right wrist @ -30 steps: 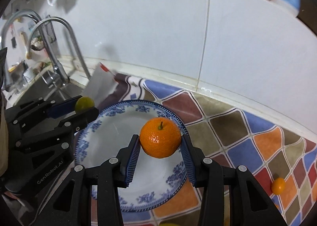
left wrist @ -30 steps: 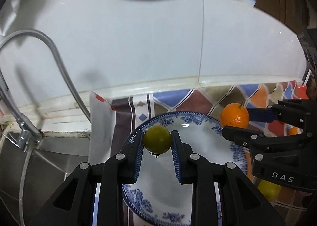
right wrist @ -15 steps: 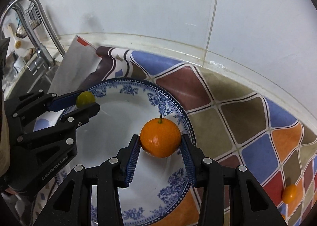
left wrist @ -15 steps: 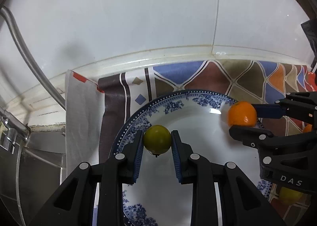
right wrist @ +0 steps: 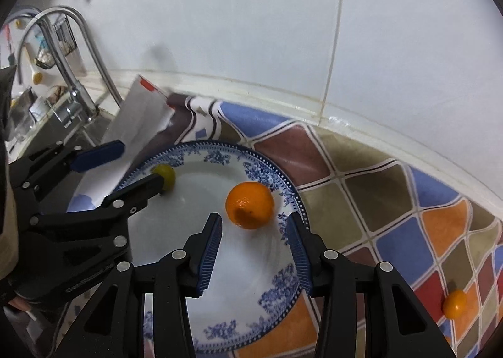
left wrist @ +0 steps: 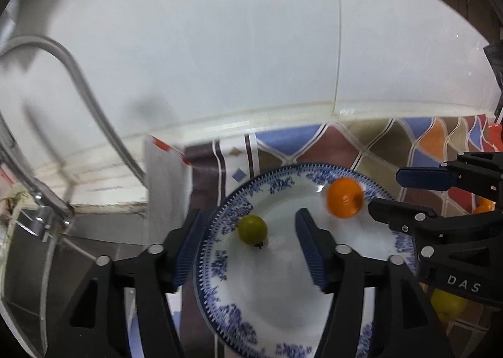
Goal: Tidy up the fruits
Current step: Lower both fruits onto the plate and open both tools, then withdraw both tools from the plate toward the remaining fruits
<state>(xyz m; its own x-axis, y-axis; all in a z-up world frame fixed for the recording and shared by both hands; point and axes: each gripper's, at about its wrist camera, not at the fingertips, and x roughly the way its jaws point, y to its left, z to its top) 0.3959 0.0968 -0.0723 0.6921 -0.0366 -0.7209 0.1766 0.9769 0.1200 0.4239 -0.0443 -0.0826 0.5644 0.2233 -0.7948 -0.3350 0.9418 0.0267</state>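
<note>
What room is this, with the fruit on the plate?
Most likely a kitchen counter: a curved metal tap stands over a steel sink, white wall tiles run behind, and a blue-and-white patterned plate lies on a colourful diamond-patterned cloth.

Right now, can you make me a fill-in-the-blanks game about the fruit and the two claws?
1. The orange and the green fruit both lie on the ____ with blue flowers.
2. The left claw and the right claw are both ____.
3. The small orange fruit lies on the ____ cloth, off the plate.

Missing words: plate; open; colorful
</note>
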